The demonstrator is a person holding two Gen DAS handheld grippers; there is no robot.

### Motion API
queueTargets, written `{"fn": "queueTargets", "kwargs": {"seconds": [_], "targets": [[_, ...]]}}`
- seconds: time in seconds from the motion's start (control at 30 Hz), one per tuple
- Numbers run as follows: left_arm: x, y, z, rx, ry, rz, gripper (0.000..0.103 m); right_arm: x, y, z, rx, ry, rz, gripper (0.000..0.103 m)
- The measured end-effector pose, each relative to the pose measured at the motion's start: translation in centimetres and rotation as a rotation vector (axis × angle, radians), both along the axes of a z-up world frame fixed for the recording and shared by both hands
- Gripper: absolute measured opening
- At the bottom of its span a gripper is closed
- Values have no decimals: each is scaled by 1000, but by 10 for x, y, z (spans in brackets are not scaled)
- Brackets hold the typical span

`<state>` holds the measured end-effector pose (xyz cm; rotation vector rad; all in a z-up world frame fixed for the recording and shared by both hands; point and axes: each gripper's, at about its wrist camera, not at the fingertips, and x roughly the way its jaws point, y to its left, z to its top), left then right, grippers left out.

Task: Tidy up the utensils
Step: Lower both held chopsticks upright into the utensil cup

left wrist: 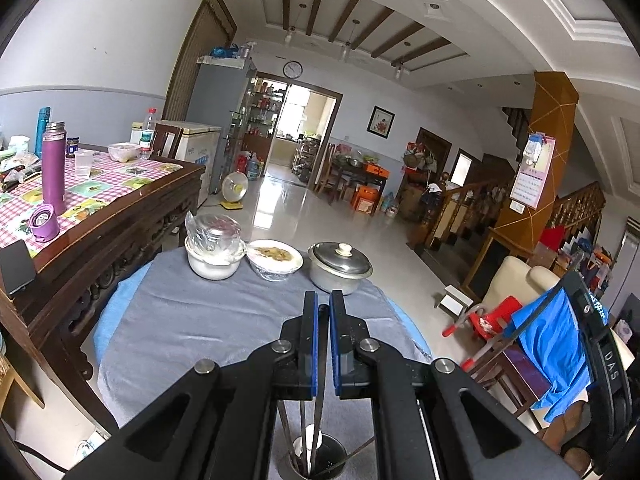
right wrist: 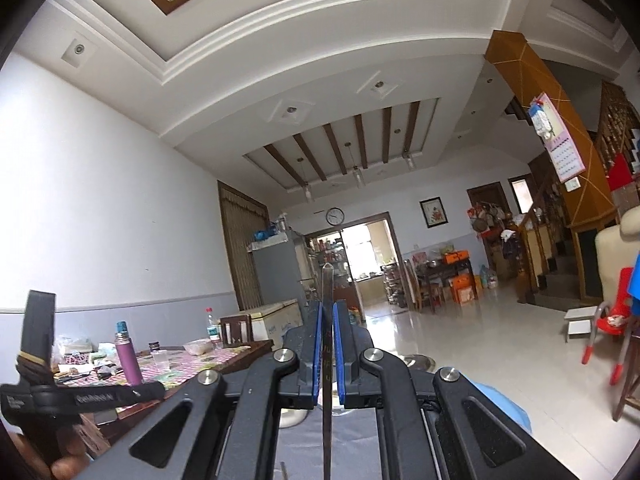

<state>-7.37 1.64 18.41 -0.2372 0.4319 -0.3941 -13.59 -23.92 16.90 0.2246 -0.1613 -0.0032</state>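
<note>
Chopstick (right wrist: 327, 320) stands upright, clamped in my right claw (right wrist: 327, 308). My left claw (left wrist: 323, 300) looks pressed together, seemingly empty, above the holder cup (left wrist: 320, 458) at the round table's (left wrist: 180, 320) near edge. Next: lower it in.

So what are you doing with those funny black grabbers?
A person is sorting utensils with a gripper in each hand. The right gripper is shut on a long metal utensil that stands upright between its blue pads. The left gripper is nearly closed with nothing in it, above a round holder that already has a few utensils standing in it. Farther along the grey-clothed table sit a covered bowl, a dish of food and a lidded metal pot.
</note>
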Motion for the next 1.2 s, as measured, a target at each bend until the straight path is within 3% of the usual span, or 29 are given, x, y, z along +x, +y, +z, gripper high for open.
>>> {"fn": "queueTargets", "kwargs": {"seconds": [0.27,0.8,1.2], "targets": [[3,-4,-7,14,22,-1,5,12,26,-5,-36,26,79,6],[8,-15,-32,75,77,2,5,51,33,-87,-63,305,146,6],[8,-21,-40,93,92,12,5,53,25,-95,-53,332,150,6]]}}
